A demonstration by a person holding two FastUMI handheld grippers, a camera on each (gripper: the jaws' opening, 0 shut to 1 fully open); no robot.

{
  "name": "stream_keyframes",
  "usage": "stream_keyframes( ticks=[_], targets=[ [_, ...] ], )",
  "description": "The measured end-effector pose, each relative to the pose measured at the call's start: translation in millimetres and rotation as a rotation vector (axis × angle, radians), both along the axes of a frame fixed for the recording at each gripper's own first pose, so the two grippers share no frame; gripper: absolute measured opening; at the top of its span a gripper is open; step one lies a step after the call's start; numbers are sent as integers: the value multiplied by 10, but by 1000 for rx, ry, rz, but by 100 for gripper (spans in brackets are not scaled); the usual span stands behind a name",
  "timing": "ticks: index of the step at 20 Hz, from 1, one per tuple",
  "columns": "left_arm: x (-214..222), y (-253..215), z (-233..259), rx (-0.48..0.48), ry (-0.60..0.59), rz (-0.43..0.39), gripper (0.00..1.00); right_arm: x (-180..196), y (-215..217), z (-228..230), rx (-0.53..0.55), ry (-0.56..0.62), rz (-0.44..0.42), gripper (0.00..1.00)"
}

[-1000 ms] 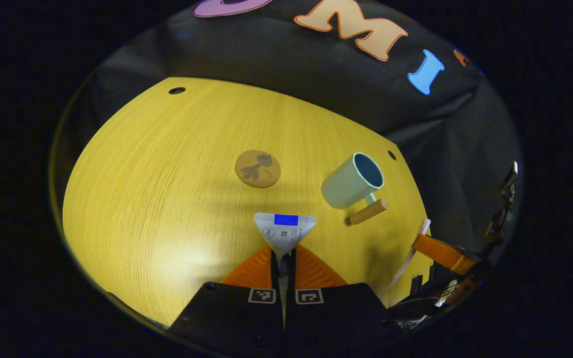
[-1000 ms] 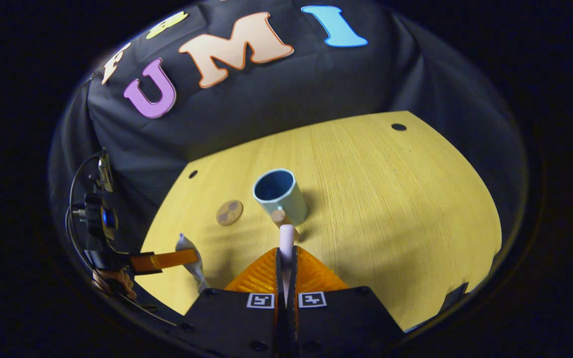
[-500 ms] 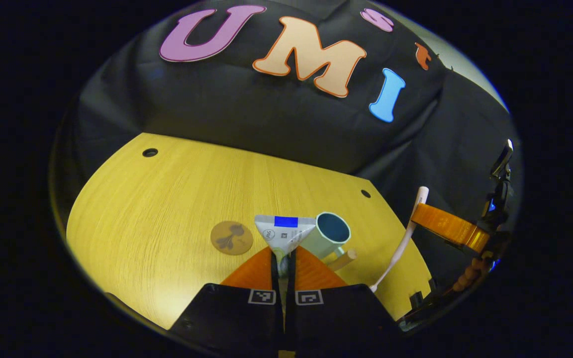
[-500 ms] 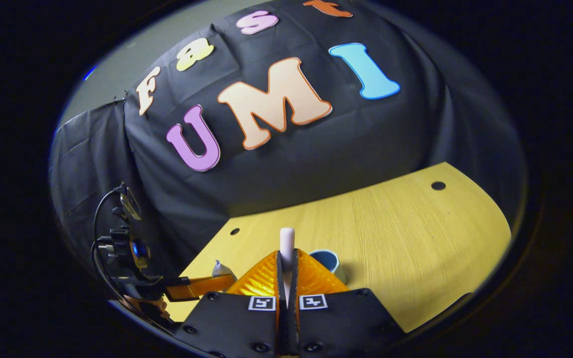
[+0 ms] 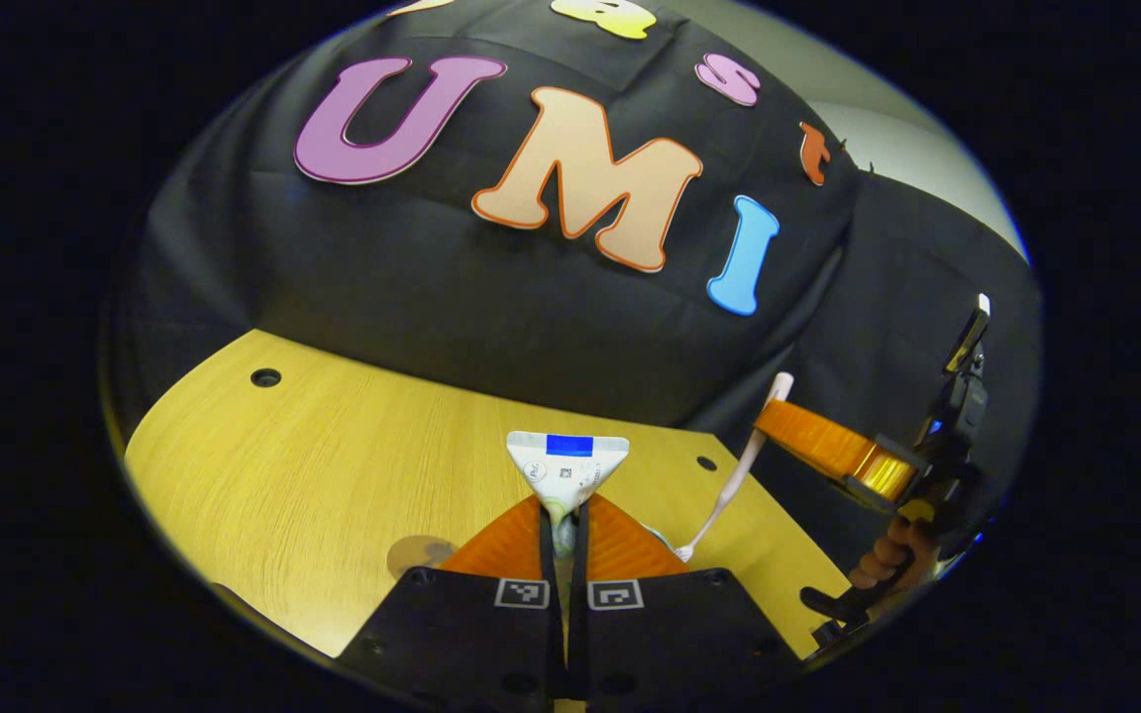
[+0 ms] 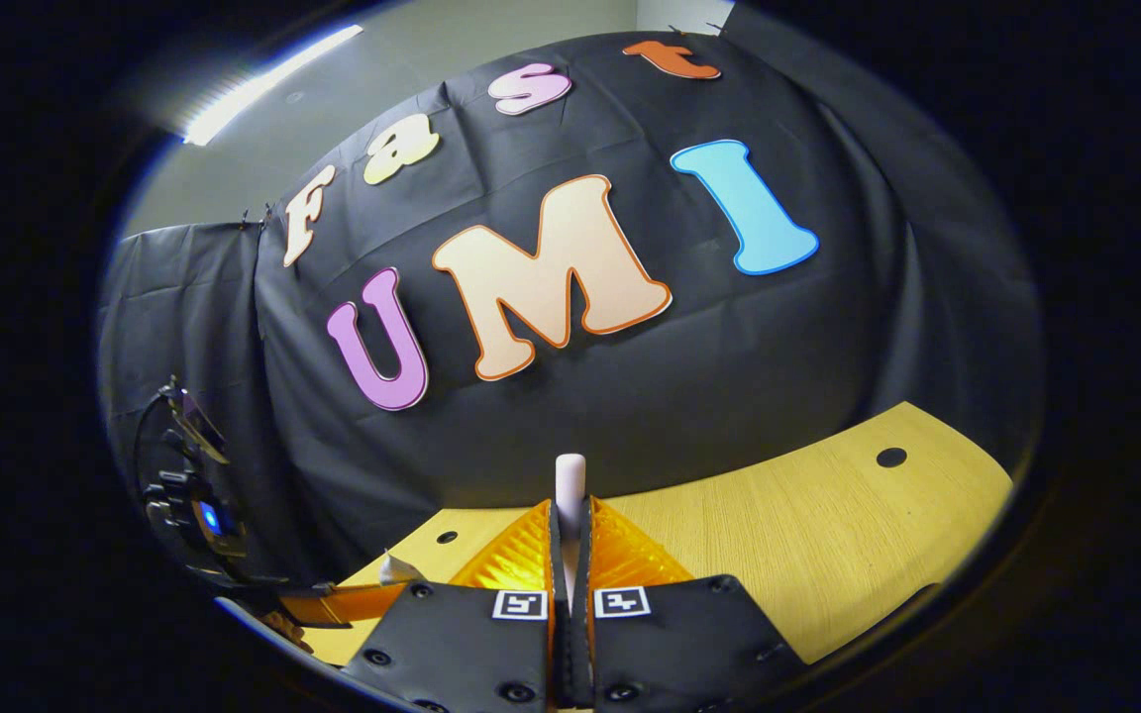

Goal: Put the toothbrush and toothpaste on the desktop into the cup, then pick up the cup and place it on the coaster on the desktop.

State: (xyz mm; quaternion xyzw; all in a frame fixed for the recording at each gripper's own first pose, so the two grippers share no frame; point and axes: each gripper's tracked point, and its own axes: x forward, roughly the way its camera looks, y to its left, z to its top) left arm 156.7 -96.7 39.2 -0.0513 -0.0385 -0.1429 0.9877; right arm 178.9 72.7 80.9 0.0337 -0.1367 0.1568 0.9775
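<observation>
In the left gripper view my left gripper [image 5: 562, 515] is shut on the white toothpaste tube [image 5: 568, 463], whose flat crimped end stands up above the fingertips. The round brown coaster [image 5: 416, 553] peeks out at the lower left of the fingers. To the right, my right gripper [image 5: 777, 424] holds the pale toothbrush [image 5: 737, 475] slanting down, head lowest. In the right gripper view my right gripper [image 6: 570, 520] is shut on the toothbrush [image 6: 570, 480], its handle end pointing up. The left gripper [image 6: 353, 601] with the toothpaste tube [image 6: 398, 567] sits at the lower left.
The yellow wooden table [image 5: 333, 465] has small dark holes [image 5: 264, 377] near its back corners, one also on the far side [image 6: 891, 457]. A hand [image 5: 889, 558] grips the right gripper's handle. Black cloth wall rises right behind the table.
Both grippers have tilted upward with their loads. The table has dropped low in both views, and the cup has slid down behind the fingers. The coaster moved to the lower left.
</observation>
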Motion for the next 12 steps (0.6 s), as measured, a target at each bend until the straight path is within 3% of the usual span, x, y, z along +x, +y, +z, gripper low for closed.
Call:
stream_keyframes(
  ticks=[3,9,12],
  targets=[
    [105,-103,131,-14,-64,-28,0,221,18,-181,-64,-9,-15,3],
    [234,-259,238,-23,-125,-54,0,469,-10,-555,-82,61,-26,4],
    [290,-389,224,-18,-132,-78,0,396,-103,-529,-54,71,-28,12]
  ],
)
